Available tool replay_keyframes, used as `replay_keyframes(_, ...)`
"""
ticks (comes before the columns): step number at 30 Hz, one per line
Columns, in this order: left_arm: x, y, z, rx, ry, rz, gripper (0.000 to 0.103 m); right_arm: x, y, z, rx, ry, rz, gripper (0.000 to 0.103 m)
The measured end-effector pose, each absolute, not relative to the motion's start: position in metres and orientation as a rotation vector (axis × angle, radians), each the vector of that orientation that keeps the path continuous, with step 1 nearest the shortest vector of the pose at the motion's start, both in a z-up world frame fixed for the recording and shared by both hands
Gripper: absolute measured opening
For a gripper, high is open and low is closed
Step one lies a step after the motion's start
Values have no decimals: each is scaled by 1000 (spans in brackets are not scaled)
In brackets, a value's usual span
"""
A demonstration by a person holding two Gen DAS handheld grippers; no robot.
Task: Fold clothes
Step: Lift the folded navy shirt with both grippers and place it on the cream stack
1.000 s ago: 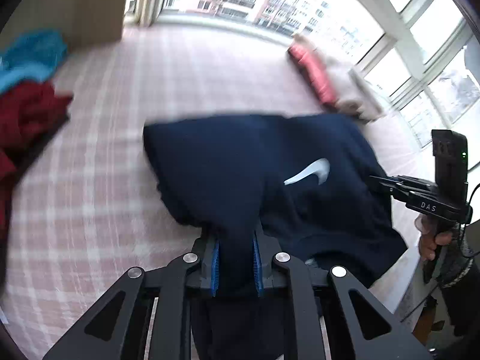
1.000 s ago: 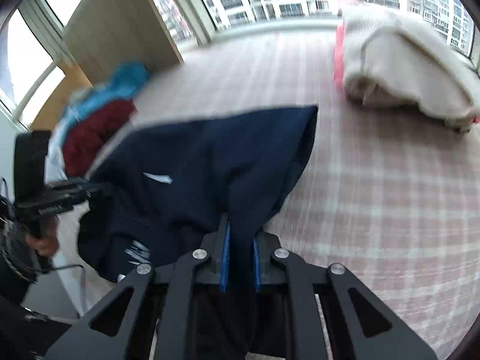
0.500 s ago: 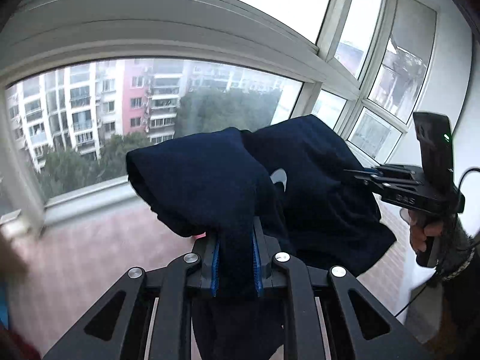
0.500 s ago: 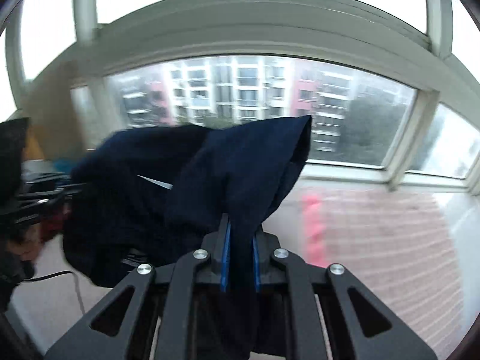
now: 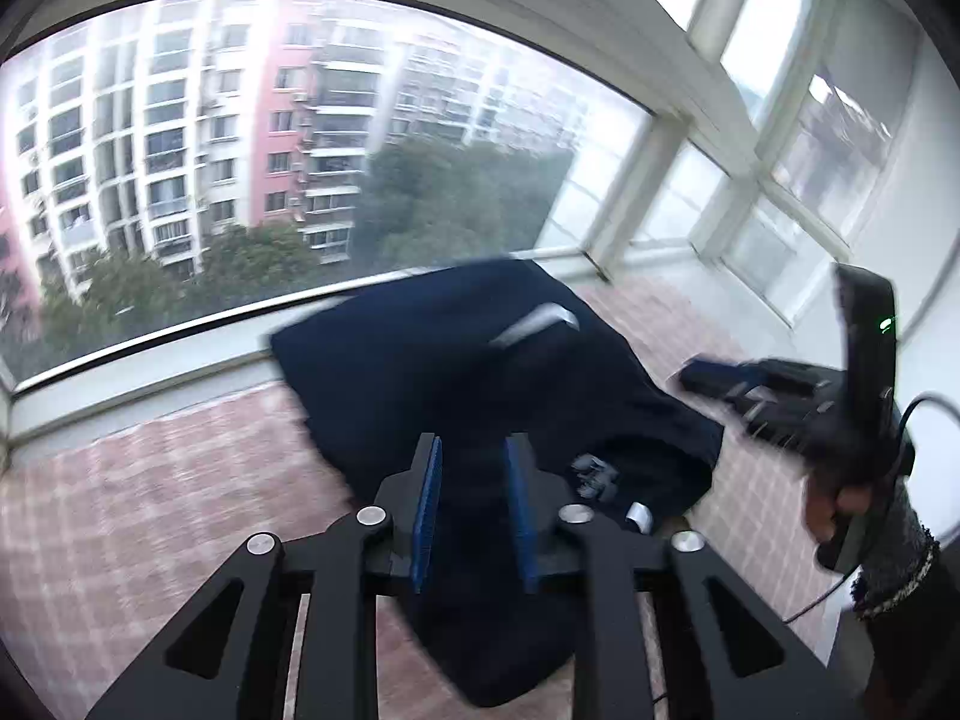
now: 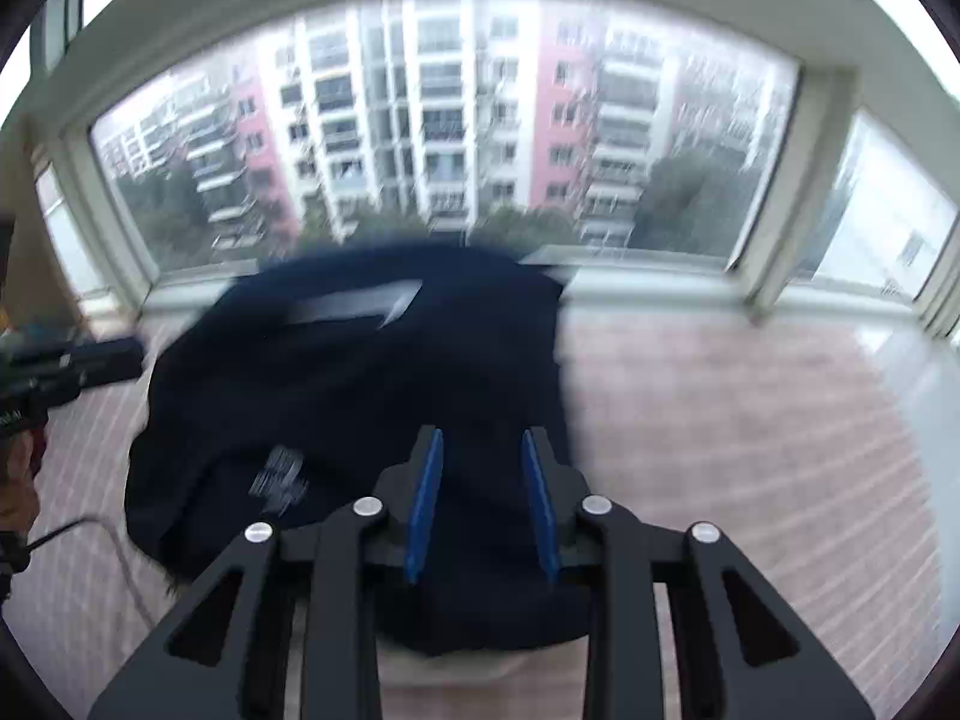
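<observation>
Navy blue cloth fills the middle of the left wrist view: a dark top (image 5: 456,360) with a white swoosh mark lies bunched on the pink checked surface (image 5: 150,510), under the big window (image 5: 300,150). The left tongs (image 5: 471,516) sit at the bottom middle, and their blue pads are spread, with cloth lying between them but not pinched. At the right edge of the frame a hand (image 5: 840,498) holds the other tool. In the right wrist view, the same dark top (image 6: 360,396) sits in the middle and lower left, blurry, with its near edge hanging over the front of the checked surface (image 6: 750,420). The right tongs (image 6: 483,504) at the bottom middle are spread too, with cloth between the pads and no squeeze on it. My guess is that the top has been let go and is settling in a loose heap, not a neat fold. The next move needs a fresh grip on an edge or corner and a smoothing pull. No boxes or baskets show in either view.
</observation>
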State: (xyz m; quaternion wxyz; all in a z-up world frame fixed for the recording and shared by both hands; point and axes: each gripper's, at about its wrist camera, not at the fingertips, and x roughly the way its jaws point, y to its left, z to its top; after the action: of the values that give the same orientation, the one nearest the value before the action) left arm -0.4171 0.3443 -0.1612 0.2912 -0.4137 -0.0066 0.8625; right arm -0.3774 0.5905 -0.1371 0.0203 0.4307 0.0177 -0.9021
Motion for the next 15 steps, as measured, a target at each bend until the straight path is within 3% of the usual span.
replay_keyframes(1,-417,351,-163,-1103,1,2286,35,-378,586,-150,1380,96,-2792,42)
replay_keyframes(2,-420,354,-170,-1124,15,2277,35,-379,583,-161,1420,123,-2791,42)
replay_keyframes(6,-417,321,-185,-1267,-25,2321,28,-342,583,-131,1388,-32,-2910,43)
replay_keyframes(7,-403,310,-171,-1239,-24,2345,32,-323,575,-119,1362,-28,-2951,44)
replay_keyframes(8,-389,300,-158,-1210,-24,2369,37,-304,564,-106,1340,-12,-2989,54)
replay_keyframes(9,-373,289,-144,-1177,-14,2397,53,-285,554,-94,1317,3,-3026,62)
replay_keyframes(10,-354,281,-130,-1134,12,2430,64,-272,545,-86,1307,32,-3053,64)
replay_keyframes(15,-259,248,-67,-972,154,2519,76,-191,489,-54,1232,3,-3145,66)
